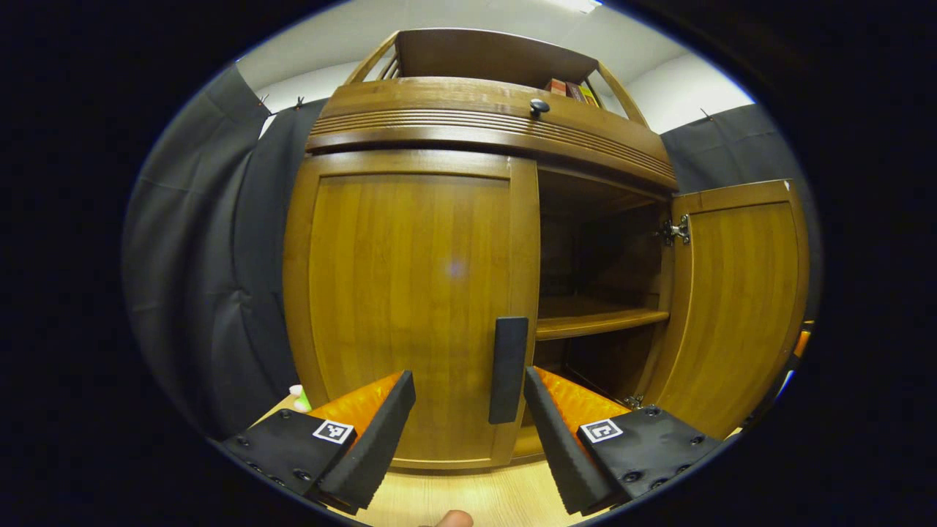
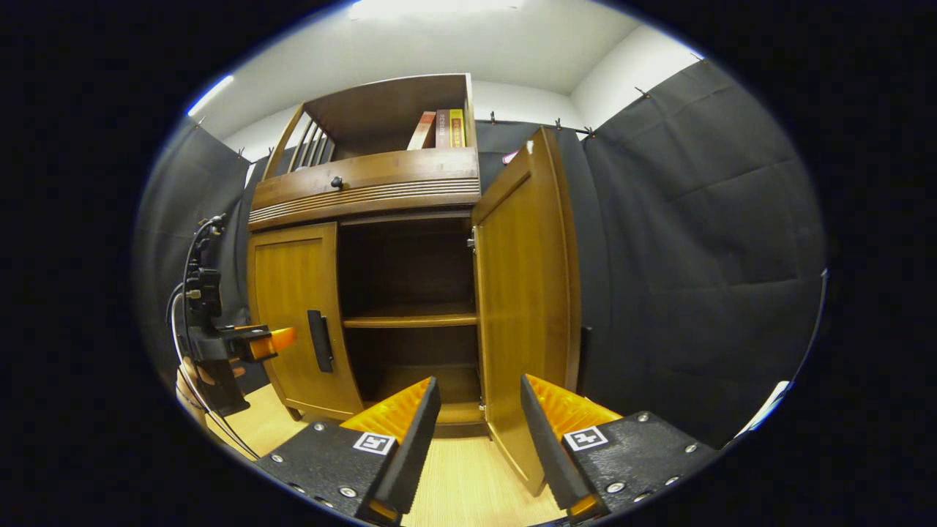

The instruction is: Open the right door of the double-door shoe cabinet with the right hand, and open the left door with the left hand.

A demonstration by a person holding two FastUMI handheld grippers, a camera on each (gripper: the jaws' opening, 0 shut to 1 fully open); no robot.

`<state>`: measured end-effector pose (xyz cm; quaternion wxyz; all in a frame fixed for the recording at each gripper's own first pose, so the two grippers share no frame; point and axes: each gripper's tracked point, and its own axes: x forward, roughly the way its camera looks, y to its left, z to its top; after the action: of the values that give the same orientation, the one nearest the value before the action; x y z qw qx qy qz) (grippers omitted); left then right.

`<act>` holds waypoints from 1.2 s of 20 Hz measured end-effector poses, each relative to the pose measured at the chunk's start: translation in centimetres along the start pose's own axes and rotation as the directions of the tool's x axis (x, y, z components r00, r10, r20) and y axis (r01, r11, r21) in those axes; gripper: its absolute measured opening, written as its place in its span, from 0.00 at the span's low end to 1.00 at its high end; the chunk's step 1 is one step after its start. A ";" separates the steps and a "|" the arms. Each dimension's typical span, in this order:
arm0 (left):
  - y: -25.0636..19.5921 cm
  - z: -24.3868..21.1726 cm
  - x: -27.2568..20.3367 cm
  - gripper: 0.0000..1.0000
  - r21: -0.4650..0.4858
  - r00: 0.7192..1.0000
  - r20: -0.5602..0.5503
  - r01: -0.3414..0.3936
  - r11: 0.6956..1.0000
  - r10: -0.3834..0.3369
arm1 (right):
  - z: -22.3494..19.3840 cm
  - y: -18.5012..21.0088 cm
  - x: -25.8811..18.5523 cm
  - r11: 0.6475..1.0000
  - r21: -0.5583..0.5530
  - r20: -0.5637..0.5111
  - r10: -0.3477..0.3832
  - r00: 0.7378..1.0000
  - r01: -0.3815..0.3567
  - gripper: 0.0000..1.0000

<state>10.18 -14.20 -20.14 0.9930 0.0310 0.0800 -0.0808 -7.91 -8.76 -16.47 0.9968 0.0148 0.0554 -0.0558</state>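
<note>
1. Left door (image 1: pixel 410 307) of the shoe cabinet (image 1: pixel 490 117): shut, flush with the frame. A solid wooden panel, rigid; judged moderately heavy, and likely to swing freely on its hinges once it moves.
2. Handle (image 1: pixel 508 369): a dark upright bar on the door's inner edge, low down. Judged the only sensible place to take hold, since the panel face is smooth and offers no purchase. The bar looks stiff and narrow enough to fit between the fingers.
3. Left gripper (image 1: pixel 468 410): jaws wide apart, holding nothing. The handle stands between and just beyond the fingertips, not yet touched.
4. Right door (image 2: pixel 523 293): already swung well open, standing edge-on in the right gripper view. Its hinge (image 1: pixel 674 231) shows on the inner side.
5. Right gripper (image 2: pixel 479 421): jaws spread, empty, near the open door's lower edge but apart from it.
6. Inside: one shelf (image 2: pixel 410 319), dark compartments above and below; contents cannot be told.
7. Up top: a small knob (image 1: pixel 539 107) and books (image 2: pixel 439 129).
</note>
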 end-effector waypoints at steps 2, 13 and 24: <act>-0.6 -0.4 0.7 0.95 0.005 1.000 -0.004 0.016 1.000 -0.016 | -0.1 1.0 0.7 1.000 0.002 -0.003 0.025 1.000 -0.025 0.88; -1.4 -3.5 7.0 0.95 0.021 0.998 -0.062 0.008 1.000 -0.006 | -1.0 3.8 3.9 0.996 0.020 -0.022 0.082 0.996 -0.082 1.00; -2.8 -3.8 7.5 0.39 0.032 0.997 -0.062 0.051 0.998 -0.049 | -2.5 4.0 5.4 0.994 0.050 -0.051 0.095 0.994 -0.093 1.00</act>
<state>16.43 -17.82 -25.25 0.9871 0.0479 0.1099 -0.1060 -2.43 -5.33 -19.49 0.9959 0.0423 0.0798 -0.0098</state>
